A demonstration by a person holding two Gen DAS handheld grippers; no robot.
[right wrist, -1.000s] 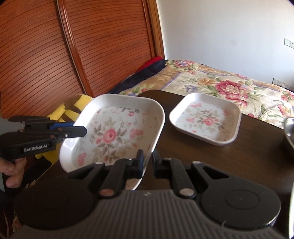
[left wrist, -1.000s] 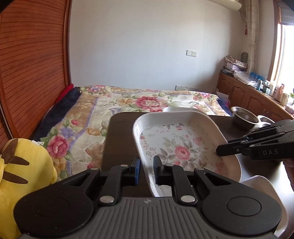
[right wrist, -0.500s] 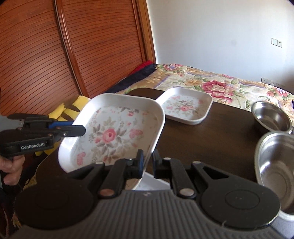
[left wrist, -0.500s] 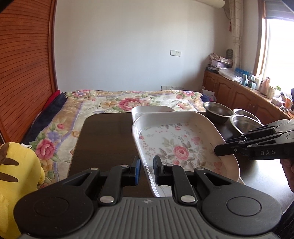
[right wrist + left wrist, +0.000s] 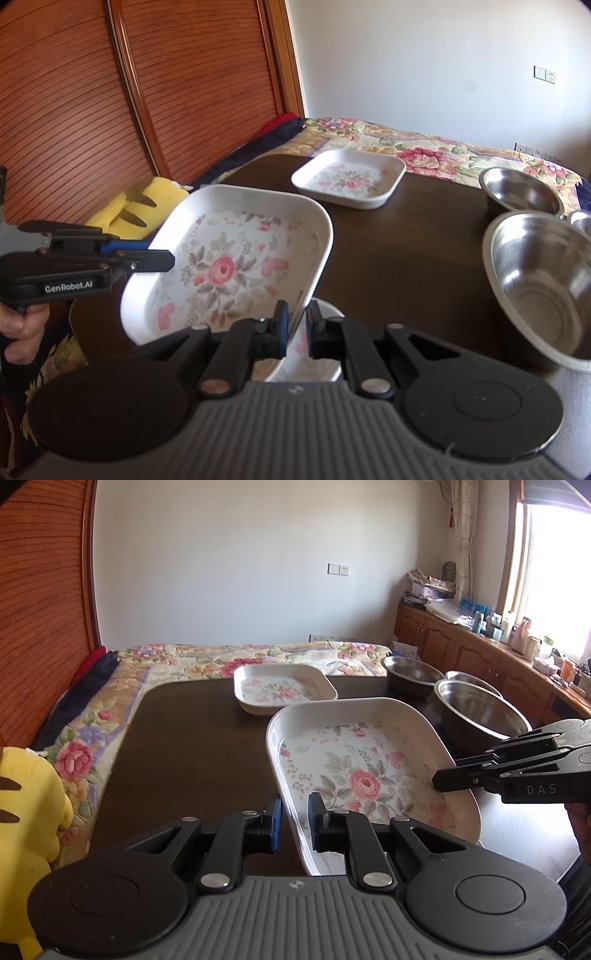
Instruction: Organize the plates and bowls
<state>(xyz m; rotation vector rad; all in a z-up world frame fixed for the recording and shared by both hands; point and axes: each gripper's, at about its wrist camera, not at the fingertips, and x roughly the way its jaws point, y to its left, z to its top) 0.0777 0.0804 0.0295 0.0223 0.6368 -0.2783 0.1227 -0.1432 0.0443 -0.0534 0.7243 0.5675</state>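
Note:
A large white floral plate hangs tilted above the dark table, held from both sides. My left gripper is shut on its left rim, and my right gripper is shut on its right rim. Each gripper also shows in the other's view, the right gripper and the left gripper. The same large plate covers most of another white dish below it. A smaller floral plate rests at the table's far side.
Steel bowls stand on the right of the table. A yellow plush toy lies at the table's left. A flowered bed lies beyond the table, with a slatted wooden wardrobe on the left.
Both grippers have carried the large plate back and to the right. The smaller plate now looks farther off, and the steel bowls have come into view. Both grips are unchanged.

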